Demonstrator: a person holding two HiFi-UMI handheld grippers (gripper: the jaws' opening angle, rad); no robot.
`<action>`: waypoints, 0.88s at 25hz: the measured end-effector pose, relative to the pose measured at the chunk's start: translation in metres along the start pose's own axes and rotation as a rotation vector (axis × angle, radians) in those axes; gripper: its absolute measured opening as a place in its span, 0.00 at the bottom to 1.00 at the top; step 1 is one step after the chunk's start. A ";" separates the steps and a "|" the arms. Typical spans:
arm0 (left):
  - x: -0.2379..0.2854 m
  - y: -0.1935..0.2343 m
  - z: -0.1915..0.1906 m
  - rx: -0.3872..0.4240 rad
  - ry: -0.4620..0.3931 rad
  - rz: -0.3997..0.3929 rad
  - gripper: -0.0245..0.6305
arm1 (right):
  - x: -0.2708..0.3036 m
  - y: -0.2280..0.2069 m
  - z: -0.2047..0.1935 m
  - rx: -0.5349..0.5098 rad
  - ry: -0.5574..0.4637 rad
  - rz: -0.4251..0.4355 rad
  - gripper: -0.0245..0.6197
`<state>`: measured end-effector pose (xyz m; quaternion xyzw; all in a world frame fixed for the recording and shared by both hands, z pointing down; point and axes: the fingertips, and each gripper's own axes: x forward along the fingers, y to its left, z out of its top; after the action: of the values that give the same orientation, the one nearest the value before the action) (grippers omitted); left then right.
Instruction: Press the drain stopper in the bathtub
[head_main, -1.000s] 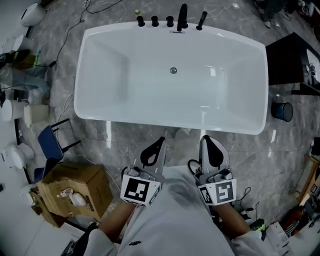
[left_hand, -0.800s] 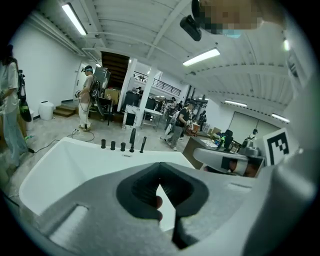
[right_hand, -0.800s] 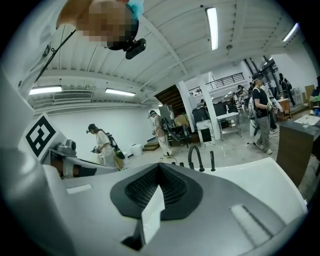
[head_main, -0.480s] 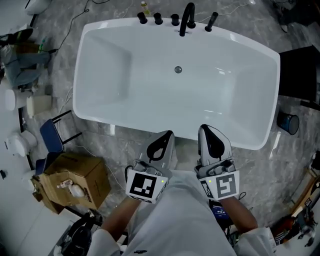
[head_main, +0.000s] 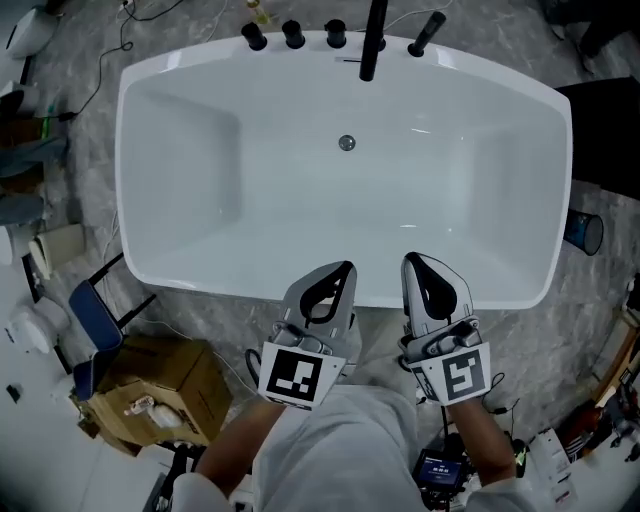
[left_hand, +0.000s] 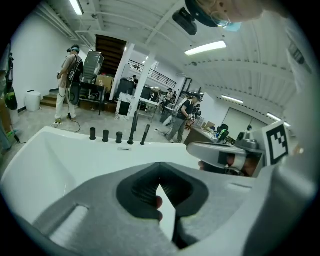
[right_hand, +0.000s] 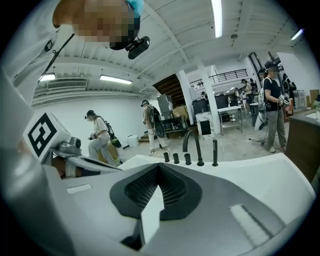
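Not pressed yet, by my read. Drain stopper (head_main: 346, 143) sits on the bathtub (head_main: 170, 150) floor, below the taps (head_main: 370, 40). Left tool (head_main: 343, 270) and right tool (head_main: 412, 262) are both pressed together, empty, at the near rim, well apart from it.

Head view has closed in on the tub (head_main: 250, 200), which fills more of the frame. Tips of the left gripper (head_main: 346, 266) and right gripper (head_main: 409, 258), short of the near rim 1.0 s ago, now overlap it. Faucet (head_main: 372, 40) now cut by the top edge.
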<state>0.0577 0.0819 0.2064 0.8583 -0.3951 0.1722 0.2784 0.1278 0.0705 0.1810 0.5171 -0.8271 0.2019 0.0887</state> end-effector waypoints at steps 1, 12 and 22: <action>0.012 0.012 -0.012 -0.007 0.016 0.007 0.04 | 0.010 -0.003 -0.013 0.006 0.010 0.003 0.04; 0.106 0.101 -0.125 -0.100 0.092 0.090 0.04 | 0.103 -0.032 -0.122 -0.080 0.117 0.100 0.04; 0.201 0.158 -0.188 -0.110 0.080 0.046 0.04 | 0.183 -0.052 -0.215 -0.086 0.184 0.140 0.04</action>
<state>0.0478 -0.0040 0.5118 0.8249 -0.4121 0.1908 0.3366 0.0785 -0.0076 0.4526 0.4329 -0.8574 0.2185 0.1721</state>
